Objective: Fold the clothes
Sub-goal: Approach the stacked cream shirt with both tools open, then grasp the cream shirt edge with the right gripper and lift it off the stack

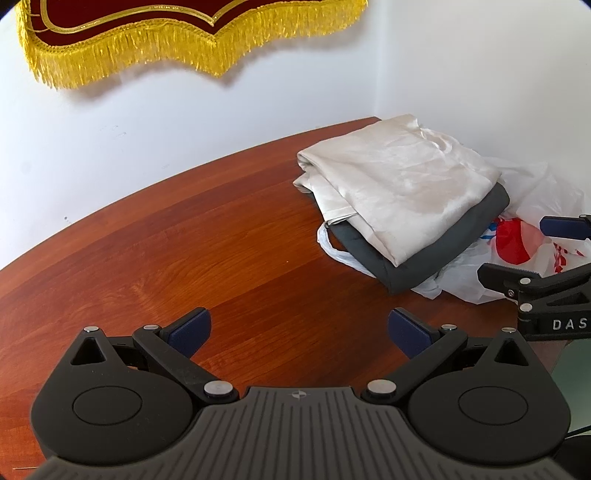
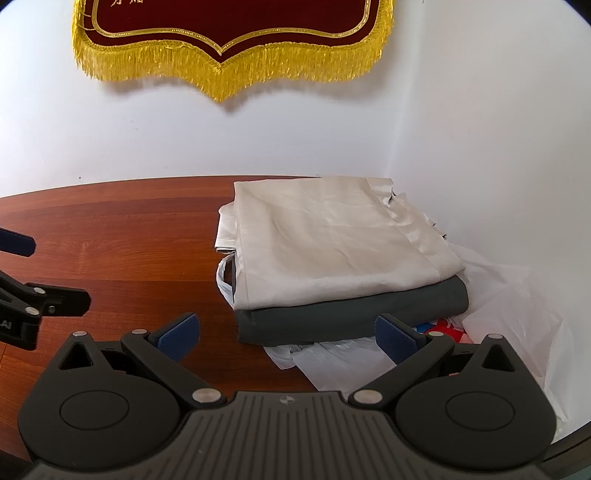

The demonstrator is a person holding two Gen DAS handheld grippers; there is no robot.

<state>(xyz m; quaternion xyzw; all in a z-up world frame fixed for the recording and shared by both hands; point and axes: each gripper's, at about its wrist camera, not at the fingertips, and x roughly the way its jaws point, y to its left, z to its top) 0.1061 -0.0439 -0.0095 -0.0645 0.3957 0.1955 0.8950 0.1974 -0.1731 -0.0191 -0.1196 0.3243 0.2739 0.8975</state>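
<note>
Lying ahead of both wide-spread, empty fingers (image 2: 397,339), folded clothes (image 2: 332,254) on table (image 2: 110,229).

Two folded cloths (image 2: 332,243) lie stacked on a bag (image 2: 517,317), at the table's (image 2: 129,229) right corner.

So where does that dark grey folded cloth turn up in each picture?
Left wrist view: dark grey cloth at right of centre, under the cream cloth.
Right wrist view: dark grey cloth at centre, just beyond the open jaws.
Shared landmark: the fringed red banner on the wall.
</note>
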